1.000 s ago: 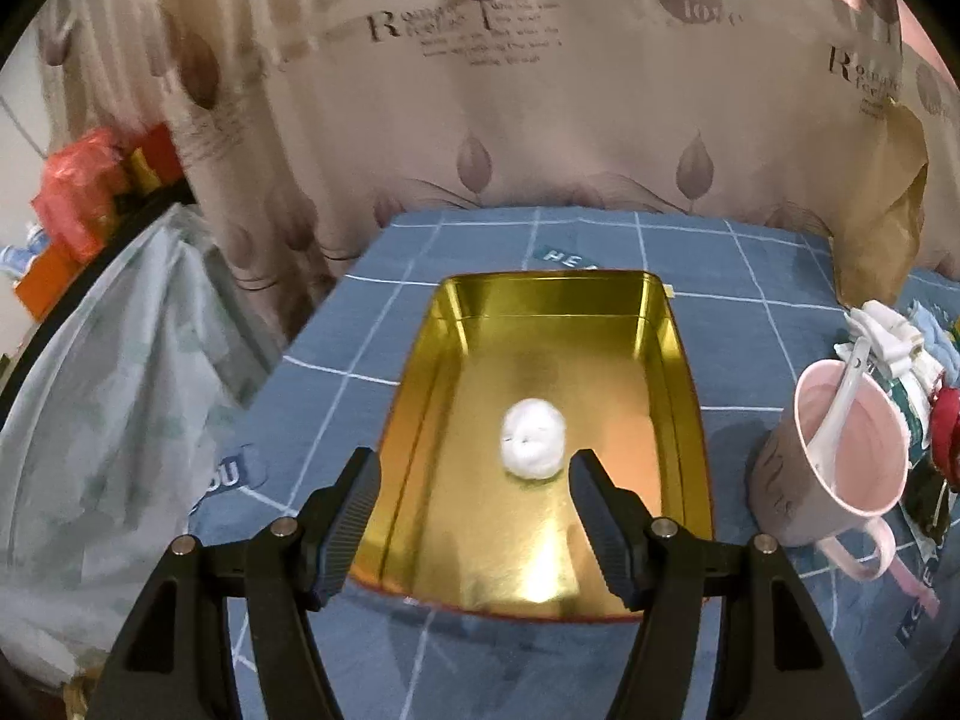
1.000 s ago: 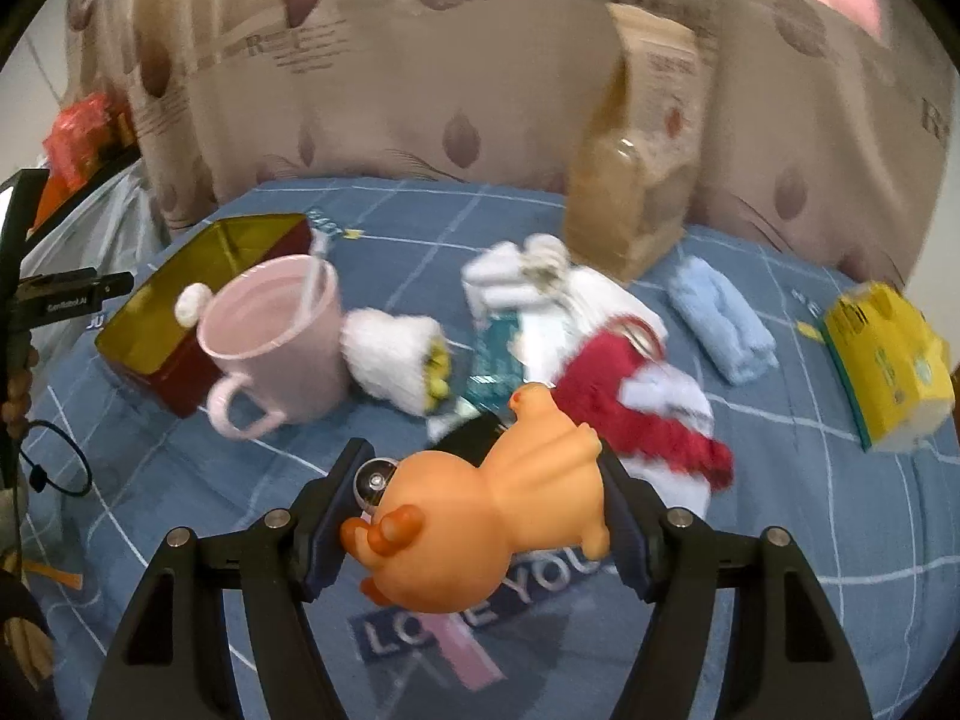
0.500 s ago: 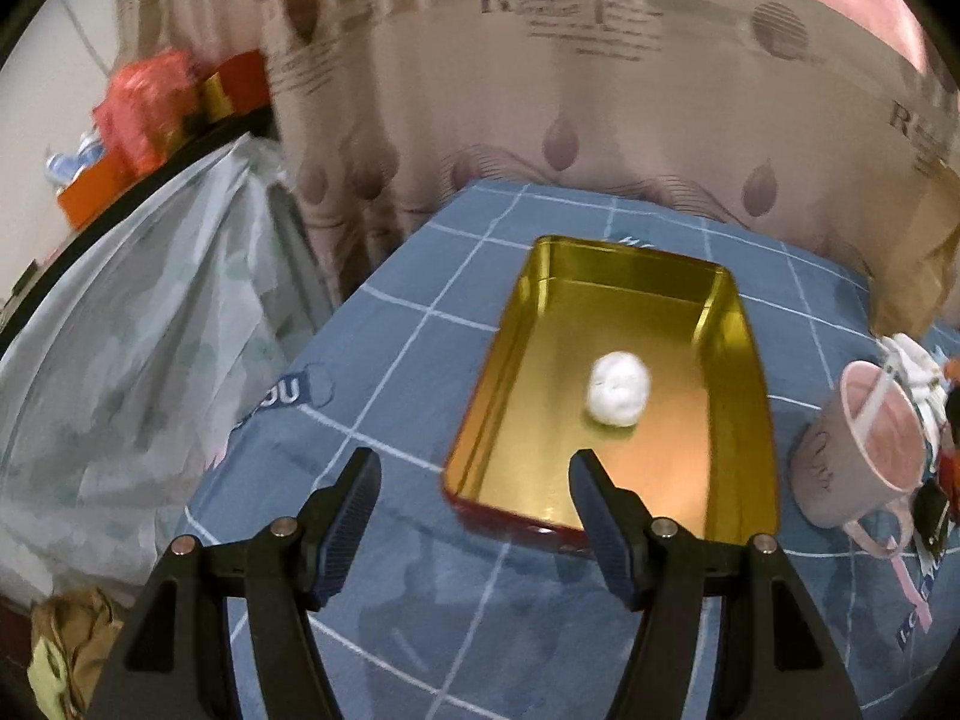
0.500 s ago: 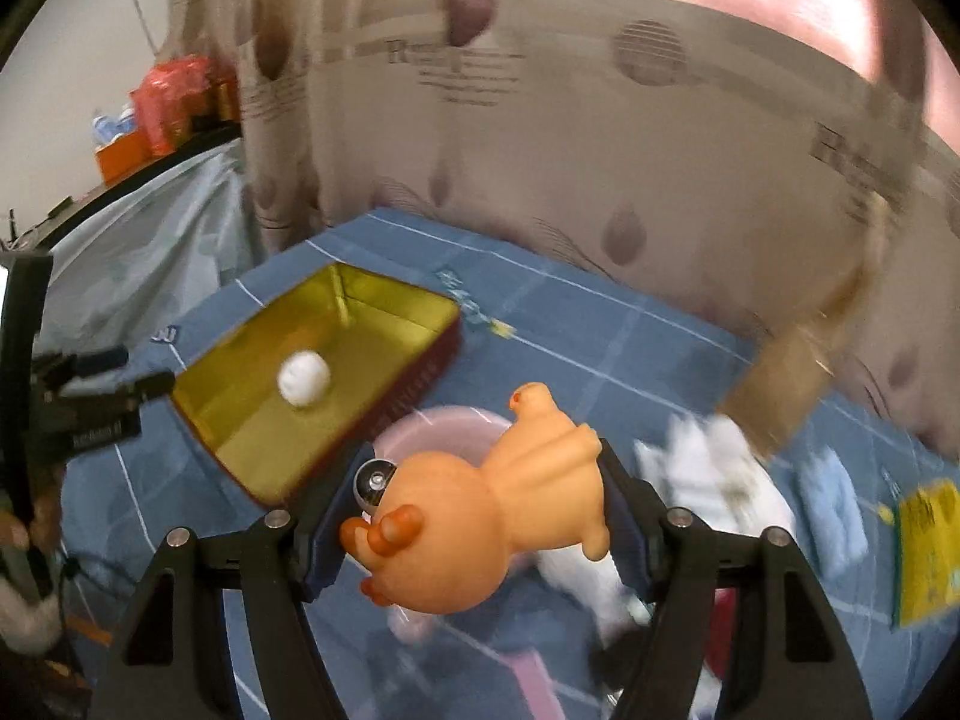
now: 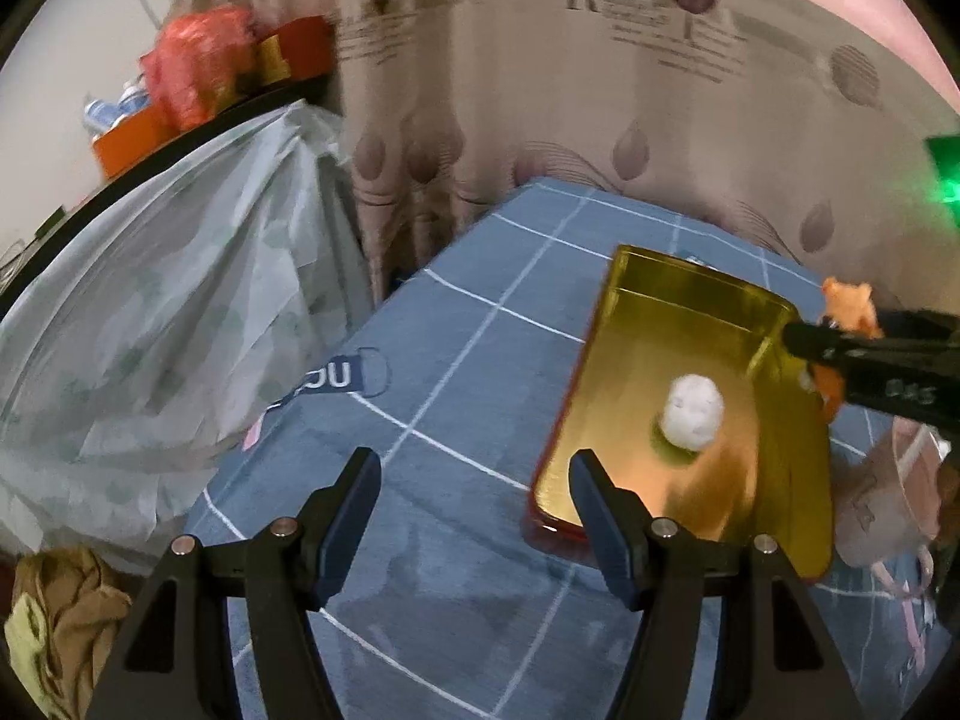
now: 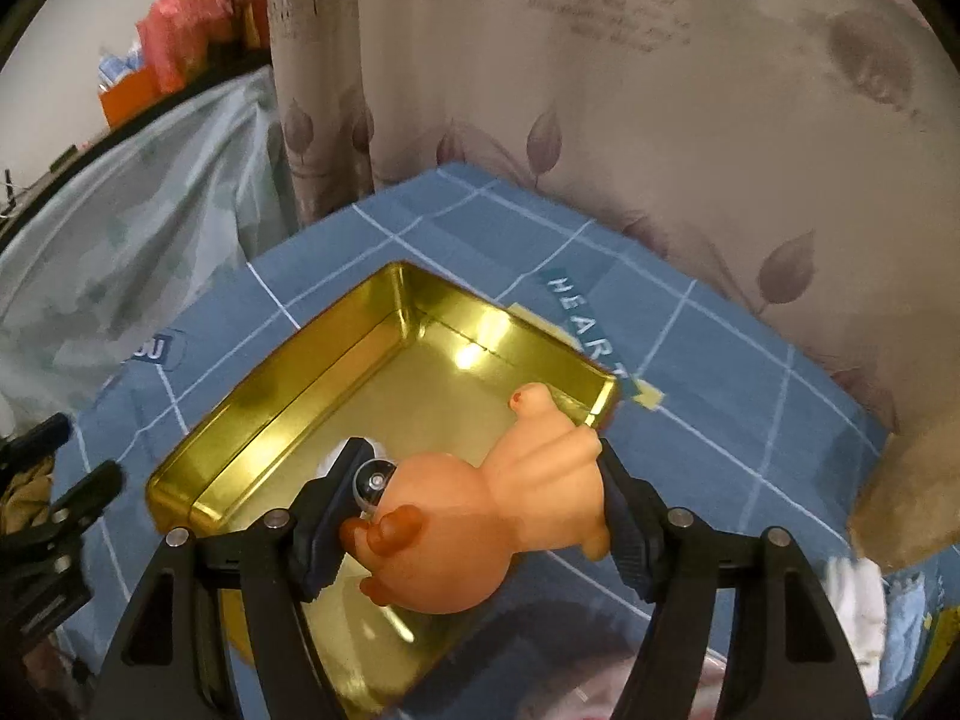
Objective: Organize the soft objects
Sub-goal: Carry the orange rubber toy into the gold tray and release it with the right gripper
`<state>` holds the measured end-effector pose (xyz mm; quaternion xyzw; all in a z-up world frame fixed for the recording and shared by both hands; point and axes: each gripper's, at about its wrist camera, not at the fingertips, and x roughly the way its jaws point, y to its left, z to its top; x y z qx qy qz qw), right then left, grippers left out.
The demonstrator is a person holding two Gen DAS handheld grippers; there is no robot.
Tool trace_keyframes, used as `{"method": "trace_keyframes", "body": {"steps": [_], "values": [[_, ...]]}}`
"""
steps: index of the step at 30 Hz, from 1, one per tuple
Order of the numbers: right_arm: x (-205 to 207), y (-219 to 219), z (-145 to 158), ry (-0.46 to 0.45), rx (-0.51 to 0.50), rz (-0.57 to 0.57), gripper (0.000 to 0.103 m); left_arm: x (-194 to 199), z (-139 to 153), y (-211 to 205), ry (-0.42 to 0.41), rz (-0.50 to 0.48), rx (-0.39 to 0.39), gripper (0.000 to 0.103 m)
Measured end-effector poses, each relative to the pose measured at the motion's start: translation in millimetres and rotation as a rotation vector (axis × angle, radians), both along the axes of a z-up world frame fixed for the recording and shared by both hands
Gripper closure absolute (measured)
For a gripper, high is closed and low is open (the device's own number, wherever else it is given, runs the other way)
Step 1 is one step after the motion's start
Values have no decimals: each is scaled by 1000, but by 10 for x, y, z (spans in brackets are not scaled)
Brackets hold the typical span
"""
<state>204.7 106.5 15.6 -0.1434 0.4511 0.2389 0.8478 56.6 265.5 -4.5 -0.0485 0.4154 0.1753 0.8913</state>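
Observation:
A gold metal tray (image 5: 606, 360) with a red outer wall lies on the blue checked tablecloth; it also shows in the right wrist view (image 6: 288, 384). A white fluffy ball (image 5: 691, 413) rests inside it. My right gripper (image 6: 474, 504) is shut on an orange soft rubber animal toy (image 6: 474, 534) and holds it above the tray's near right part. The toy (image 5: 849, 303) and right gripper show at the right edge of the left wrist view. My left gripper (image 5: 474, 483) is open and empty, over the cloth left of the tray.
A pink mug (image 5: 882, 510) stands right of the tray. A plastic-covered heap (image 5: 150, 312) lies left of the table, and a leaf-print curtain (image 6: 600, 90) hangs behind. White cloth items (image 6: 858, 594) lie at the right.
My right gripper carried the orange toy leftward from the pile to above the gold tray. My left gripper drew back and left, away from the tray.

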Motion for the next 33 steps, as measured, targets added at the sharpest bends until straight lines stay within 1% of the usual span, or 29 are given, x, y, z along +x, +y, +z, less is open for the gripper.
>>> {"method": "trace_keyframes", "body": {"steps": [2, 8, 12, 17, 20, 23, 27, 31, 33], "values": [[63, 101, -92, 8, -26, -2, 35, -8, -2, 59, -6, 28, -1, 36], [270, 245, -291, 40, -64, -27, 33, -30, -17, 194, -19, 74, -49, 36], [341, 303, -439, 77, -77, -42, 32, -27, -10, 186, -28, 61, -59, 36], [371, 342, -539, 83, -102, -56, 30, -8, -19, 106, -25, 26, -53, 36], [383, 370, -530, 85, -98, -54, 26, -3, -19, 78, -27, 15, -57, 36], [390, 382, -537, 81, -107, -65, 25, -5, -8, 59, -37, -1, -71, 36], [378, 359, -508, 87, -91, -81, 25, -3, 3, 43, -44, -14, -78, 36], [284, 325, -299, 39, -57, -72, 19, -14, 7, 9, -47, -28, -73, 36], [212, 294, -136, 8, -38, -67, 19, -21, 10, -11, -48, -33, -62, 36]]}}
